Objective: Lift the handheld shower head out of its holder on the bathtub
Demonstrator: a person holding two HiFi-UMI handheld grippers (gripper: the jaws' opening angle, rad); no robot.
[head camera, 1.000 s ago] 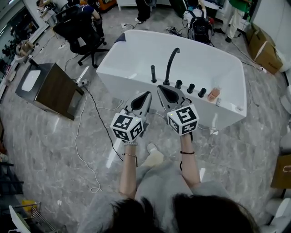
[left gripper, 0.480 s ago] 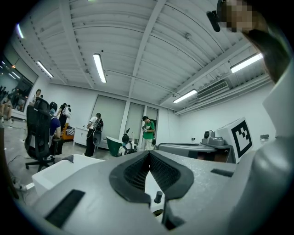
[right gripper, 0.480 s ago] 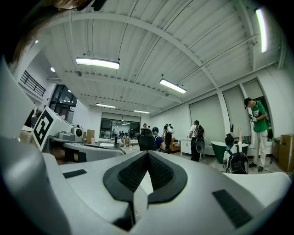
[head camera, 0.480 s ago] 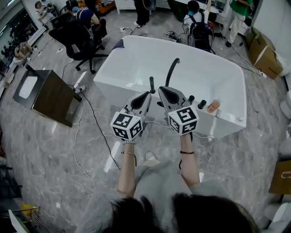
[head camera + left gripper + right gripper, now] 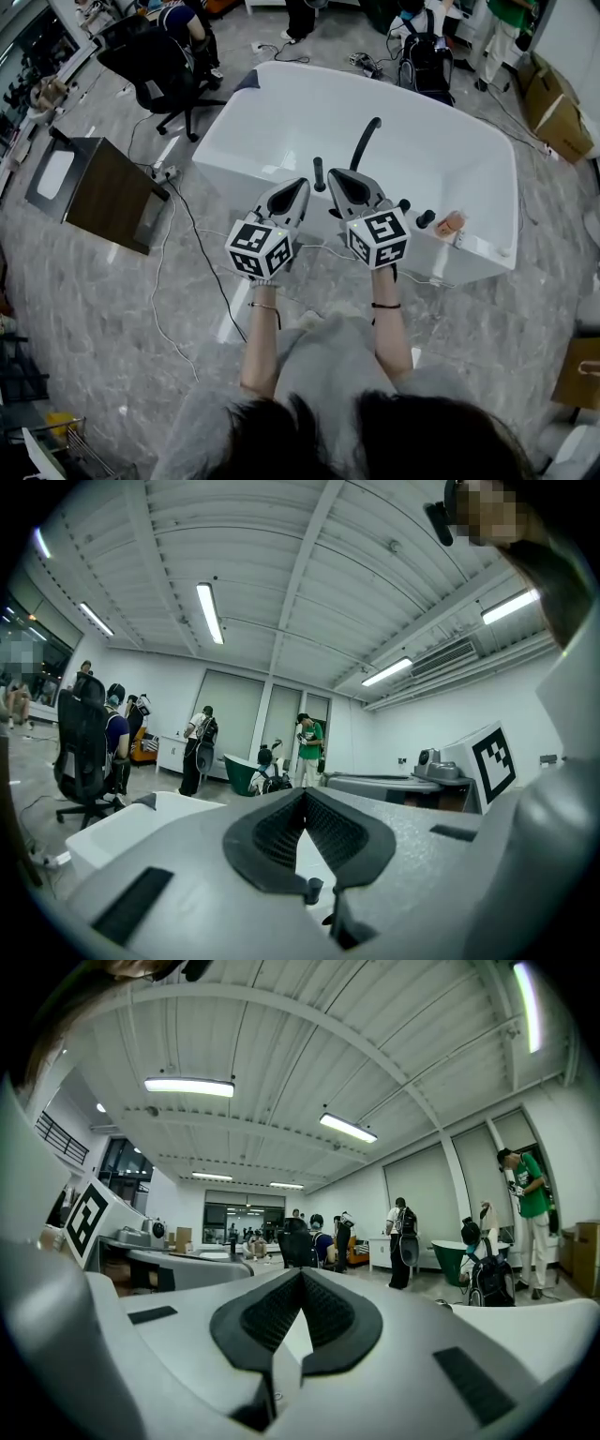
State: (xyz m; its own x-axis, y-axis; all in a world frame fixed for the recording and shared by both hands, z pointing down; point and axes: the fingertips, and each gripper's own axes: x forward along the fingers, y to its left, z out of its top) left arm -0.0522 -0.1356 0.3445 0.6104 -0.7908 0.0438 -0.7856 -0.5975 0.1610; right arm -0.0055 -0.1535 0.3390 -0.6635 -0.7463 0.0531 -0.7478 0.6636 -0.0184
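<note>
In the head view a white bathtub (image 5: 281, 112) lies ahead on the grey floor. On its near rim stand a curved black faucet (image 5: 367, 141), the short black handheld shower head (image 5: 319, 173) upright in its holder, and black knobs (image 5: 425, 218). My left gripper (image 5: 303, 185) is shut and empty, its tip just left of the shower head. My right gripper (image 5: 335, 176) is shut and empty, its tip just right of it. Both point level at the tub rim. In the gripper views the left gripper (image 5: 305, 791) and the right gripper (image 5: 301, 1273) have their jaws meeting at the tip.
A pink bottle (image 5: 450, 223) stands on the rim at the right. A brown cabinet (image 5: 103, 192) and a black office chair (image 5: 155, 66) stand to the left. Cables (image 5: 202, 253) run over the floor by the tub. Several people and cardboard boxes (image 5: 553, 103) are at the back.
Both grippers have moved forward together toward the tub rim. Their tips now flank the shower head, and their jaws have stayed shut.
</note>
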